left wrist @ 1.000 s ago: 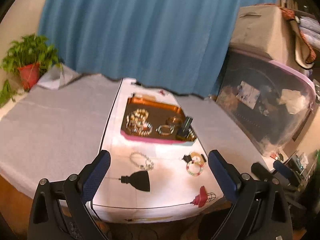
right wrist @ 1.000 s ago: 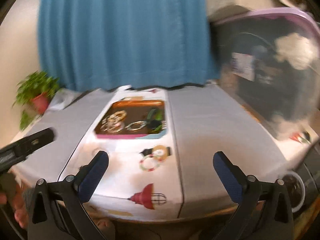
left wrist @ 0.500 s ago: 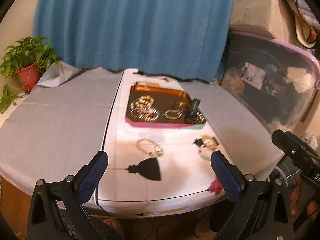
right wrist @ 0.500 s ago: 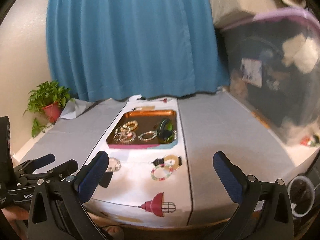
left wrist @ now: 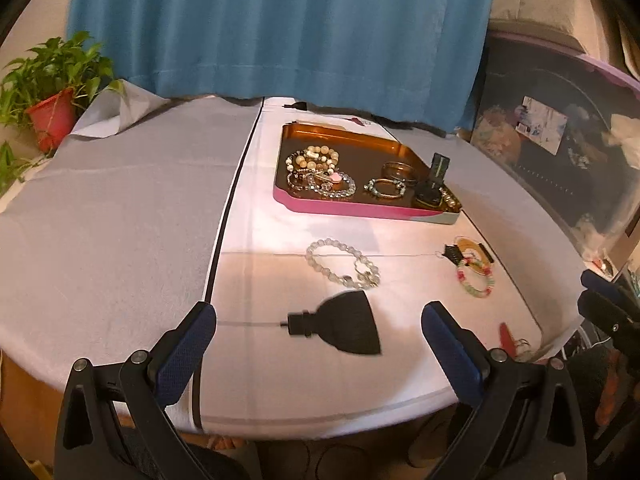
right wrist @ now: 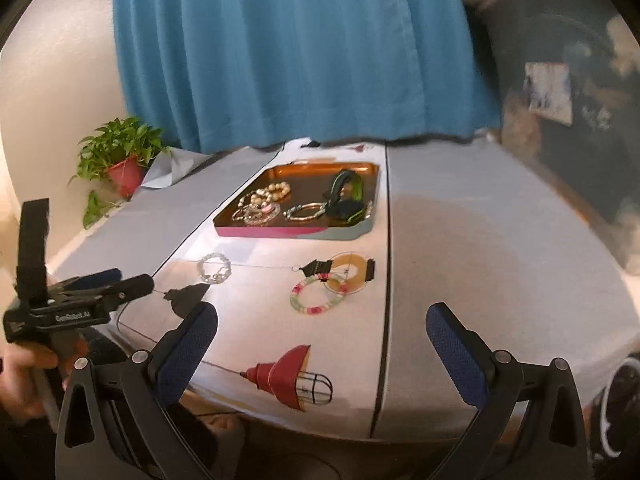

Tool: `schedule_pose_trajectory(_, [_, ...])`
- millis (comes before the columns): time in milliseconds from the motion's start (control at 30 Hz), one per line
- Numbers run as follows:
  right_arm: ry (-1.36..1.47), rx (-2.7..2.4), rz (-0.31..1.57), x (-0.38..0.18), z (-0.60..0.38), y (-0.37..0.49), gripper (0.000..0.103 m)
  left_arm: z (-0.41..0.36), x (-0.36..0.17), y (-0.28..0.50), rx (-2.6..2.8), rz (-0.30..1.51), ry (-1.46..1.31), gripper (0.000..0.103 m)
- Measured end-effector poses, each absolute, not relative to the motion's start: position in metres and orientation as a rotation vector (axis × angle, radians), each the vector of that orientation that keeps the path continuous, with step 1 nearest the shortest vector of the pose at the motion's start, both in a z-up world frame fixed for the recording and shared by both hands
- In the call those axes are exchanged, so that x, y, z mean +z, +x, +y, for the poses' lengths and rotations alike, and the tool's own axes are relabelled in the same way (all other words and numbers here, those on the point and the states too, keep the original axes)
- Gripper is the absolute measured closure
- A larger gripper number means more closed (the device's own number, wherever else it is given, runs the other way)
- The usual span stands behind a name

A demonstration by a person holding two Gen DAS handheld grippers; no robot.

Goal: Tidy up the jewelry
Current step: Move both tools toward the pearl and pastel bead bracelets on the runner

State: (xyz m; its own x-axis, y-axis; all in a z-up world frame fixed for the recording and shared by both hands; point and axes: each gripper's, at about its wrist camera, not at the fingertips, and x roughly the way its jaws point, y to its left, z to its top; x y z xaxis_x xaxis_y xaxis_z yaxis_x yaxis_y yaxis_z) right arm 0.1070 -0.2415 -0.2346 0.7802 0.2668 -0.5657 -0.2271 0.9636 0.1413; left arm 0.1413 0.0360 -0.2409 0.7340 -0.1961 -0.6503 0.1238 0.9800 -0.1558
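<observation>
My left gripper [left wrist: 319,322], blue-padded fingers spread wide, nothing between them, held at the near table edge. My right gripper [right wrist: 322,322] likewise spread wide and empty, at the near edge further right. In the right wrist view the left gripper shows side-on at far left, a hand [right wrist: 18,364] around its grip.

Copper-coloured metal tray with pink front wall [left wrist: 344,207] sits on the white printed cloth [left wrist: 272,264], toward the far side. In the tray: a heap of cream and clear beaded bracelets [left wrist: 316,170] at its left, a thin beaded bangle [left wrist: 386,188] in the middle, a bronze bangle [left wrist: 398,169] behind that, a black watch with green-lined strap [right wrist: 346,200] at the right end.

Outside the tray, on the cloth: a clear bead bracelet with small charm [left wrist: 342,266] just in front of the tray's left half, near a printed black lamp shape [left wrist: 340,326]. A pink, white and green bead bracelet [right wrist: 318,296] lies further right, overlapping a printed orange ring [right wrist: 348,272]. The two loose bracelets are well apart.

Grey table cover [left wrist: 112,216] on either side of the cloth. Blue curtain [left wrist: 280,32] behind, potted green plant in a red pot [left wrist: 50,80] at far left.
</observation>
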Motion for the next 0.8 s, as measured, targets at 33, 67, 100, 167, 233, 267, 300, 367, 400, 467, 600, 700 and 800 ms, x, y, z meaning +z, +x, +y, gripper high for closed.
schedule_pose_trajectory(33, [0.059,0.276,0.619,-0.235,-0.24,0.112,0.0,0.037,-0.243,0.148,-0.183,0.73,-0.094,0.001])
schedule_pose_trajectory(67, [0.046,0.268,0.604,-0.235,-0.239,0.115,0.0,0.036,-0.243,0.152,-0.187,0.732,-0.088,0.001])
schedule_pose_trajectory(100, [0.032,0.254,0.577,-0.232,-0.238,0.117,0.0,0.038,-0.244,0.16,-0.189,0.73,-0.082,0.001])
schedule_pose_trajectory(167, [-0.008,0.276,0.494,-0.222,-0.237,0.122,0.0,0.042,-0.243,0.173,-0.186,0.725,-0.086,0.001])
schedule_pose_trajectory(233, [-0.081,0.299,0.465,-0.218,-0.231,0.132,0.0,0.043,-0.244,0.189,-0.207,0.726,-0.092,0.001])
schedule_pose_trajectory(267, [-0.125,0.306,0.473,-0.221,-0.226,0.14,0.001,0.043,-0.245,0.196,-0.214,0.726,-0.086,0.001])
schedule_pose_trajectory(300, [-0.153,0.311,0.482,-0.224,-0.223,0.145,0.002,0.042,-0.247,0.204,-0.23,0.729,-0.076,0.002])
schedule_pose_trajectory(367, [-0.222,0.349,0.551,-0.245,-0.215,0.165,0.026,0.035,-0.254,0.218,-0.266,0.746,-0.041,0.005])
schedule_pose_trajectory(400, [-0.225,0.36,0.604,-0.255,-0.213,0.175,0.036,0.031,-0.26,0.224,-0.284,0.755,-0.019,0.006])
schedule_pose_trajectory(467, [-0.189,0.378,0.689,-0.269,-0.212,0.193,0.057,0.026,-0.269,0.23,-0.309,0.782,0.001,0.019])
schedule_pose_trajectory(600, [-0.214,0.367,0.738,-0.284,-0.206,0.207,0.064,0.025,-0.273,0.235,-0.342,0.806,-0.005,0.036])
schedule_pose_trajectory(700, [-0.225,0.363,0.781,-0.296,-0.202,0.216,0.065,0.025,-0.274,0.235,-0.337,0.805,-0.007,0.041])
schedule_pose_trajectory(800, [-0.248,0.344,0.774,-0.297,-0.198,0.216,0.065,0.022,-0.274,0.236,-0.312,0.802,0.02,0.051])
